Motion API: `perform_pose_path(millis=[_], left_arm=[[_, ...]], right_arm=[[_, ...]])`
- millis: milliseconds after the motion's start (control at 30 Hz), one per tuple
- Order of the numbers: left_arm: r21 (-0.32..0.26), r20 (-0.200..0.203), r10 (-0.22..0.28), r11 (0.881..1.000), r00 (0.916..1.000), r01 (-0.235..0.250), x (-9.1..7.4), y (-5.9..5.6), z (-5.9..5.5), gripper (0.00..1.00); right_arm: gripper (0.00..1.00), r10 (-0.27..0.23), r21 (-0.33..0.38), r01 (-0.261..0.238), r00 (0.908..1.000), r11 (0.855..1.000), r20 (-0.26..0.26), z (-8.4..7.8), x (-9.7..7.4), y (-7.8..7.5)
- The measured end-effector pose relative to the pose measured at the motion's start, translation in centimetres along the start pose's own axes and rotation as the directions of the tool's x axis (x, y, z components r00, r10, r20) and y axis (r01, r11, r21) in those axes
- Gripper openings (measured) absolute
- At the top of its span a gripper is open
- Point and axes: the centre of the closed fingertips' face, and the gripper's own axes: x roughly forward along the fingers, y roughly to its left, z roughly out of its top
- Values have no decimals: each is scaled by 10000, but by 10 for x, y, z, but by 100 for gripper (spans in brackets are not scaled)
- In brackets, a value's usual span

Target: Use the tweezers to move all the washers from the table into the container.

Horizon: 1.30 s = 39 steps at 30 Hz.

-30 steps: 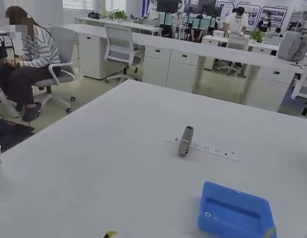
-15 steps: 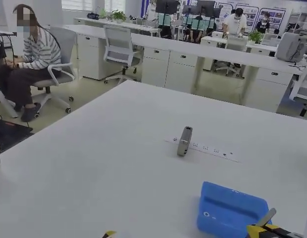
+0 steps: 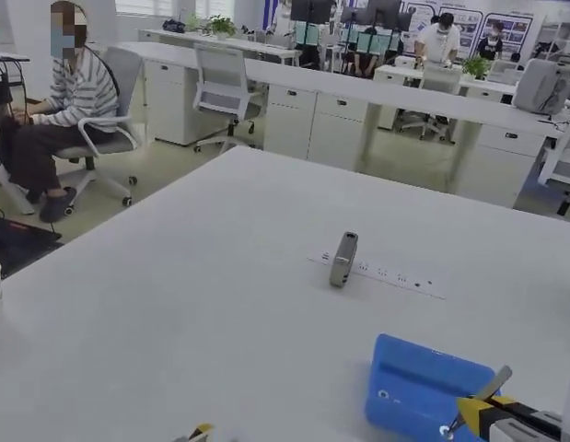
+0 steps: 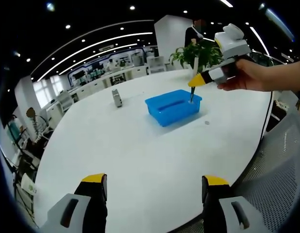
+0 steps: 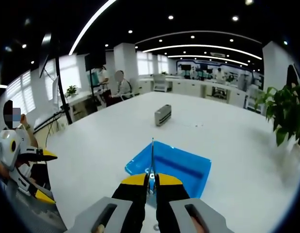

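Head view: a wide white surface (image 3: pixel 220 304) stretches into an open office. A blue container (image 3: pixel 418 382) sits toward the surface's near right corner. Over the container's near right part, the right gripper (image 3: pixel 475 408) comes in from the bottom right, holding thin metal tweezers (image 3: pixel 498 378) that slant down and left. A yellow tip of the left gripper (image 3: pixel 200 433) pokes up at the surface's near edge; whether it is apart or together cannot be told here. Farther back, a grey device (image 3: pixel 343 259) stands at the left end of a white power strip (image 3: pixel 395 276).

Left gripper view: the left gripper (image 4: pixel 154 187) has its two yellow-tipped jaws wide apart with nothing between them, over the bare surface. Across it, a hand (image 4: pixel 259 75) holds the right gripper above the container, the tweezers' point aimed down inside its right end. A small round speck (image 4: pixel 207 123), perhaps a washer but too small to be sure, lies on the surface just beside the container.

Right gripper view: the right gripper's jaws are pressed together on the tweezers, which point straight ahead over the container's near wall. The grey device stands beyond the container. The left gripper sits by the surface's left edge.
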Motion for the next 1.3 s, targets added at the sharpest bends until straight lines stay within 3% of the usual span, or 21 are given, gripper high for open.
perform_pose_path(millis=[333, 467, 733, 900, 1300], left_arm=[[11, -48, 21, 10000, 10000, -21, 0, 0, -1, 82], [-110, 150, -79, 9999, 9999, 80, 0, -1, 3, 83], [29, -80, -167, 9999, 9998, 167, 1, -3, -1, 82], [36, -216, -168, 9999, 9996, 169, 2, -3, -3, 82], [97, -438, -166, 9998, 9989, 171, 3, -3, -7, 82]], right_arm=[[2, -93, -146, 95, 9998, 9998, 147, 13, 8, -14], [2, -149, -187, 153, 9997, 9997, 193, 18, 13, -18], [2, -373, -146, 378, 9989, 9992, 284, 22, 28, -27], [2, -436, -36, 436, 9990, 9990, 82, 16, 40, -35], [2, -310, -231, 298, 9978, 9993, -578, -5, 58, -39]])
